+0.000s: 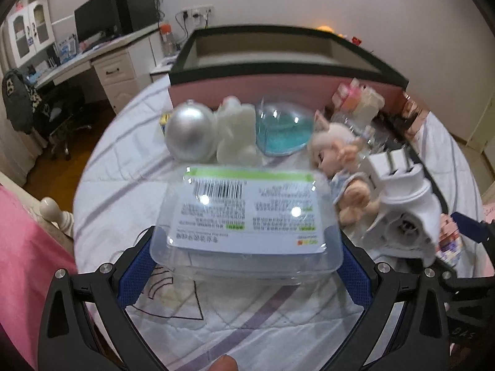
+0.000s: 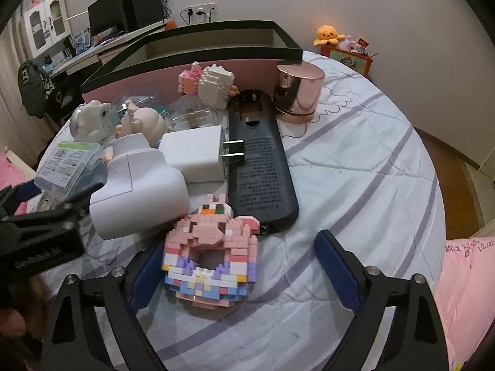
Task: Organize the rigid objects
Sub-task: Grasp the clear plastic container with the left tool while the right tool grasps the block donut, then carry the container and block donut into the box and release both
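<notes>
My left gripper [image 1: 246, 261] is shut on a clear plastic box [image 1: 244, 216] with a barcode label, held above the bed; the box also shows in the right wrist view [image 2: 69, 167]. My right gripper [image 2: 244, 266] is open around a pink brick-built figure [image 2: 213, 247] lying on the quilt, its left pad close beside the figure, the right pad well apart. A pink storage bin with a black rim [image 1: 278, 71] stands behind the objects, also in the right wrist view [image 2: 191, 61].
On the quilt lie a silver ball [image 1: 190, 133], a white figurine [image 1: 236, 133], a blue clear case [image 1: 283, 130], a doll [image 1: 340, 167], a white plug adapter [image 2: 139, 185], a white charger [image 2: 195, 154], a black remote-like device [image 2: 260, 160], a rose-gold cylinder [image 2: 298, 91] and brick models [image 2: 213, 85].
</notes>
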